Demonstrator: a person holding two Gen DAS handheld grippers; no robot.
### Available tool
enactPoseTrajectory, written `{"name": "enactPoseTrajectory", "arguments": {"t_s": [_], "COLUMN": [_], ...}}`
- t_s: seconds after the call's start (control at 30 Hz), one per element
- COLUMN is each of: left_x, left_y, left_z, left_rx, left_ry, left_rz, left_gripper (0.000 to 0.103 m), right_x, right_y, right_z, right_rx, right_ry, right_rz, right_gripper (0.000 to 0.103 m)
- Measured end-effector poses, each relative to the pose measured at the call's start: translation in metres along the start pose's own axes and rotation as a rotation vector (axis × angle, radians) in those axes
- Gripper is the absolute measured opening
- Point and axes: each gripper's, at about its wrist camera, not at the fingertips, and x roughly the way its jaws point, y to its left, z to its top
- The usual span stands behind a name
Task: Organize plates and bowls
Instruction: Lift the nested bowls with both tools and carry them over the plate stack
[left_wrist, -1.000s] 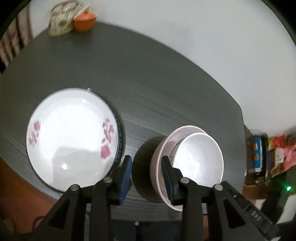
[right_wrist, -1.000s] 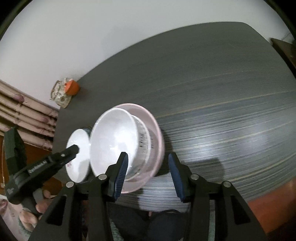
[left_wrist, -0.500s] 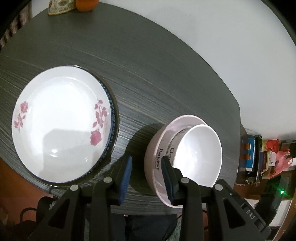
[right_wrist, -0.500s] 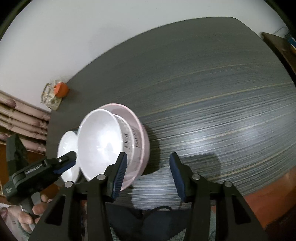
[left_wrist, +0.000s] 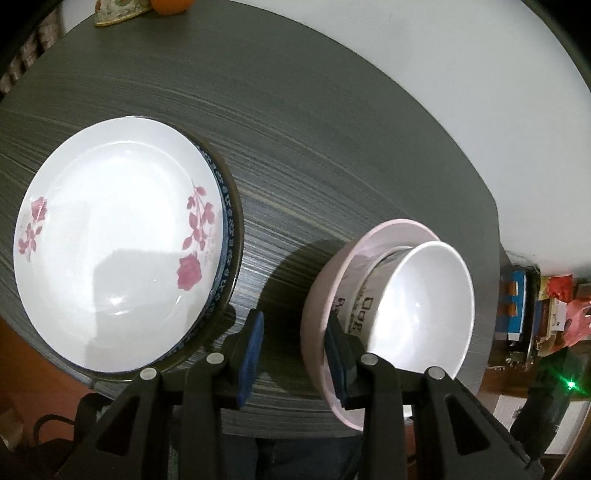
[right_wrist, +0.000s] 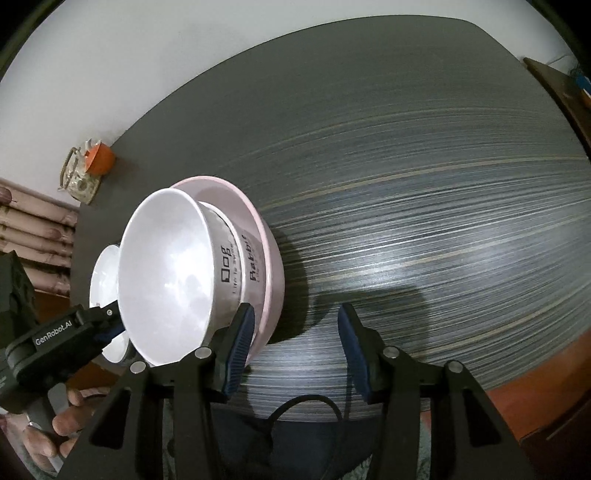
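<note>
Bowl stack (left_wrist: 391, 306) lower right of frame – rim wall between left claw (left_wrist: 293, 354) jaws, no squeeze visible; right claw (right_wrist: 295, 349) gapes empty beside stack, lower centre.

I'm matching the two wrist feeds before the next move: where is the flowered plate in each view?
Left wrist: the flowered plate fills the left half, on top of a blue-rimmed plate.
Right wrist: only a white sliver of it shows at left, behind the bowl stack.
Shared landmark: the pink bowl holding the white bowls.
</note>
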Motion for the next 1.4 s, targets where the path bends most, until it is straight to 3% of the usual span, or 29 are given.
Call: {"name": "enactPoseTrajectory", "arguments": {"t_s": [0.47,0.7,0.8,1.23,1.4], "left_x": [0.008,0.010,0.009,0.010,0.010], "left_y": [0.002,0.000,-0.004,-0.011,-0.016], "left_z": [0.001,0.001,0.000,-0.005,-0.009], "left_rx": [-0.013,-0.019,-0.010,0.009,0.018], "left_ry": [0.008,0.009,0.003,-0.014,-0.034], "left_rz": [-0.011,-0.037,-0.038,-0.017,-0.006], "left_gripper": [0.030,0.017,0.010,0.008,0.007], "right_x": [0.021,0.021,0.021,0.020,0.020], "right_y": [0.011,0.012,0.009,0.016,0.017], "right_z": [0.012,0.011,0.012,0.010,0.007], "right_rx": [-0.017,-0.012,-0.003,0.016,0.014], "right_ry": [0.008,0.020,0.026,0.020,0.010], "right_rz": [-0.063,-0.059,-0.048,0.006,0.005], "right_gripper": [0.045,0.044,0.040,0.013,0.013]}}
